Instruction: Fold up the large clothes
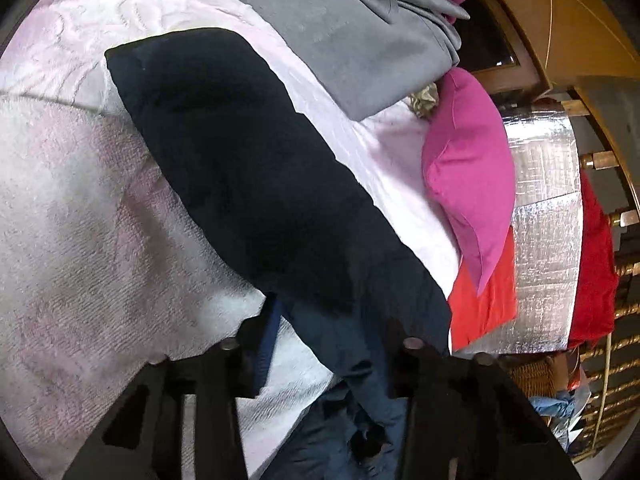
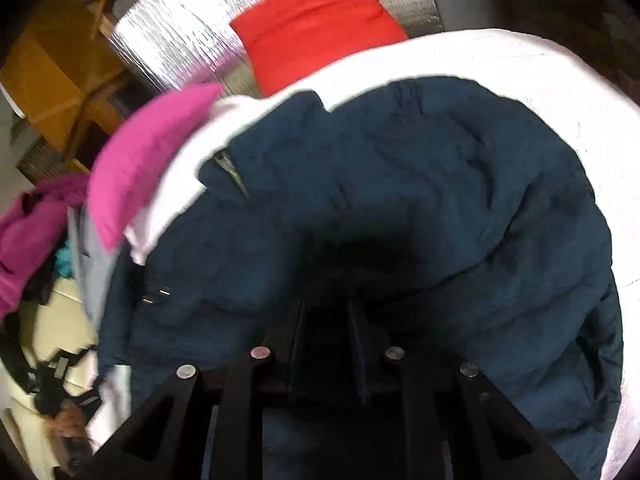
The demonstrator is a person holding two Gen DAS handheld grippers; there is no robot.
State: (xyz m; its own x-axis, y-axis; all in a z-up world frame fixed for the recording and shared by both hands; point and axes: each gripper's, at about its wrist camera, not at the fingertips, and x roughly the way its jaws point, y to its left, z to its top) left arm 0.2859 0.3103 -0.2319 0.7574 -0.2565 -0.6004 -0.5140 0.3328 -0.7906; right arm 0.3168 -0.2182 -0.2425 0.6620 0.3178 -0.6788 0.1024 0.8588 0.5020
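Note:
A large dark navy garment (image 1: 248,168) lies on a white and pink textured bedspread (image 1: 80,208). In the left wrist view a long folded part of it runs from upper left to lower right. My left gripper (image 1: 320,344) stands open at the garment's near end, with navy cloth between its fingers. In the right wrist view the garment (image 2: 420,200) is bunched and rumpled, with a zipper and snaps showing. My right gripper (image 2: 326,320) has its jaws close together, shut on a fold of the navy garment.
A folded grey garment (image 1: 352,40) lies at the far end of the bed. A magenta cushion (image 1: 468,168) and a red cloth (image 1: 484,304) lie at the bed's edge by a silver foil panel (image 1: 544,200). Wooden furniture (image 1: 568,24) stands beyond. Black straps (image 2: 56,372) lie at the left.

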